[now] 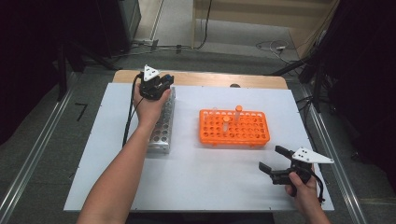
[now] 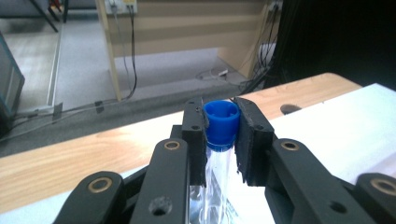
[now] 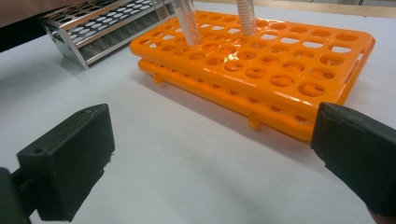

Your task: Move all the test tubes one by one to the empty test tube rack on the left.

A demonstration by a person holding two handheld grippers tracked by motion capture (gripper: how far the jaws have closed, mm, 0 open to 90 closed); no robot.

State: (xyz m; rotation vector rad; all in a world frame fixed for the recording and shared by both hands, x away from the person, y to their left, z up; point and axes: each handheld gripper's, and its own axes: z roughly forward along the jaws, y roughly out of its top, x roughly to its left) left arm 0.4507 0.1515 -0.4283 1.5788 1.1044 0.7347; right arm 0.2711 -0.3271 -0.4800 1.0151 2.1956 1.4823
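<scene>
– Fingers (image 2: 194, 135) of the left gripper (image 2: 222, 133) are pinching a blue-capped tube (image 2: 221, 122) just under its cap, and the clear body hangs down between them. From the high view, that gripper (image 1: 156, 86) sits over the far end of the metal rack (image 1: 164, 128), at the left of the counter (image 1: 187, 177).

– And the right gripper (image 1: 271, 161)?

– Its fingers (image 3: 70, 161) are spread wide with nothing between them, low over the counter just in front of the orange rack (image 3: 261, 65), which already has a few tubes (image 3: 187, 21) standing in it.

– What could go wrong from here?

– My guess is alignment. I can't see the tube's lower end or whether it sits in a hole. If it's being lowered or lifted off-axis, the tip could catch a hole's edge and tilt in the grip, or drag the light rack along.

– Anything about the hold?

– It's near the cap, so a sideways knock could swing the tube. Squeezing too loosely might let it slip.
</scene>
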